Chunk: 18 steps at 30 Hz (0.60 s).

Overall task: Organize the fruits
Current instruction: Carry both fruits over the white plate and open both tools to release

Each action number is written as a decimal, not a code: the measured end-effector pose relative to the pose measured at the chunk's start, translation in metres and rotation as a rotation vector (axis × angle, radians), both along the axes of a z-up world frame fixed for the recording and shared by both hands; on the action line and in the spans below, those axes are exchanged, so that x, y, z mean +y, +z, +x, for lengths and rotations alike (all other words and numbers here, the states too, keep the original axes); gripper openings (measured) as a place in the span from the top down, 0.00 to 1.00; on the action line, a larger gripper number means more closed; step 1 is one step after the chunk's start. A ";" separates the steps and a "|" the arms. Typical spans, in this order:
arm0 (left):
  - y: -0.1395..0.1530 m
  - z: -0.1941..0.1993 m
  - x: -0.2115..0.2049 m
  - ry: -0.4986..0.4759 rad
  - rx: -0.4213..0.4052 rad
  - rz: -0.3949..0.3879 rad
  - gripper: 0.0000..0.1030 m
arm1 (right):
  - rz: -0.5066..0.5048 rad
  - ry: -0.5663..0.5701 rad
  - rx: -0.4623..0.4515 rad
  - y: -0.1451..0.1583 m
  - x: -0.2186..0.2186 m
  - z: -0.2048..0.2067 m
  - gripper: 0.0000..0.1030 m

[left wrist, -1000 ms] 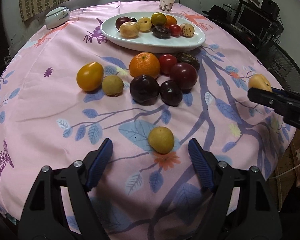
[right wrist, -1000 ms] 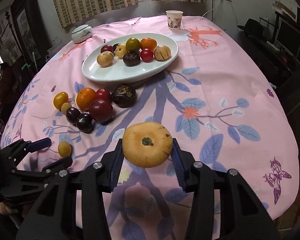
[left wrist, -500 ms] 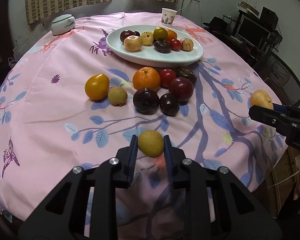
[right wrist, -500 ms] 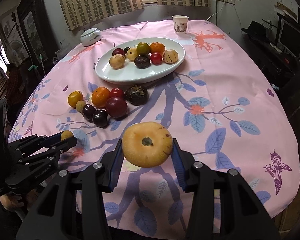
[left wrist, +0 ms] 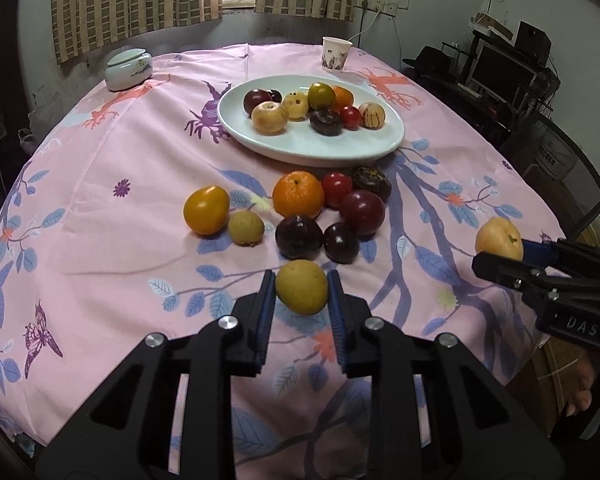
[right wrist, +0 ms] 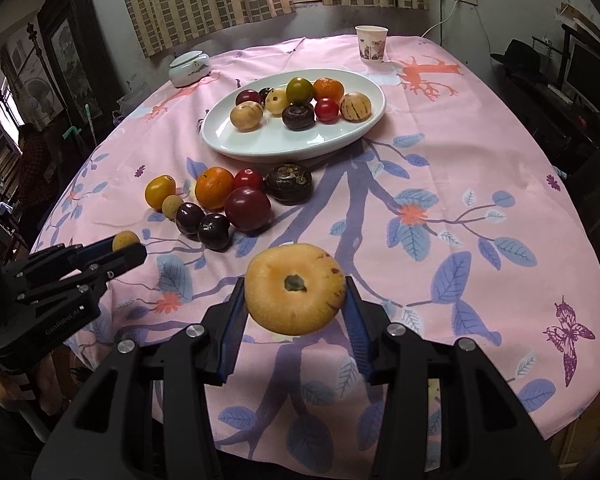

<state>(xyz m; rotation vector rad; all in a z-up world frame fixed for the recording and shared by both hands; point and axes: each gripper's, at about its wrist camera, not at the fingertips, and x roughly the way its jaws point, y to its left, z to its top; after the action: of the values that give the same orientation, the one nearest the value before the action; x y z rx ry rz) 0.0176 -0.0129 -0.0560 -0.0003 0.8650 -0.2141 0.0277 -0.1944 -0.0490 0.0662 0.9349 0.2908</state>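
Both grippers are clamped on fruit. Left gripper [left wrist: 302, 294] pinches a small, dull yellow-green fruit [left wrist: 302, 286] between its blue-lined pads, held above the tablecloth [left wrist: 100, 184]. Right gripper [right wrist: 296, 312] grips a larger pale yellow fruit [right wrist: 295, 289], flattened and round, its dark stem stub facing the camera and brown specks on its skin.

An oval white plate [left wrist: 312, 148], glossy and shallow, sits toward the far side of the table. It holds eight fruits: a dark red plum [left wrist: 257, 100] with a second dark one half hidden behind it, two pale tan ones, a green-yellow one, an orange one behind that, a wrinkled dark brown one, a small red one and a cream one with faint stripes.

Just in front of the plate eight more fruits lie loose on the cloth in a tight cluster: a smooth yellow-orange one [left wrist: 206, 210], a small dull tan one beside it, a dimpled orange [left wrist: 298, 199], a shiny red one, a rough, wrinkled dark brown one [left wrist: 371, 184], a large dark red plum, and two nearly black plums at the front.

On the pink cloth are printed blue leaves, purple branches and butterflies. At its far edge stand one printed paper cup [left wrist: 336, 53] and one pale glazed lidded jar [left wrist: 128, 69], well apart.
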 end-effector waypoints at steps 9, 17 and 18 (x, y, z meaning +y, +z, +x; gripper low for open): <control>0.028 0.056 0.002 -0.017 -0.012 0.024 0.75 | 0.005 0.016 0.017 0.001 0.000 0.037 0.55; 0.043 0.160 -0.008 -0.014 -0.007 0.044 0.75 | -0.057 0.050 -0.026 0.015 0.020 0.137 0.55; 0.040 0.172 -0.010 -0.014 0.000 0.050 0.75 | -0.070 0.041 -0.024 0.014 0.022 0.151 0.55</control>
<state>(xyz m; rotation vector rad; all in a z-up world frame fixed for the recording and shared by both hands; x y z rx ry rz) 0.1895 -0.0232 -0.0158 0.0520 0.8699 -0.2056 0.1791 -0.1727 -0.0353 -0.0205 0.9231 0.2962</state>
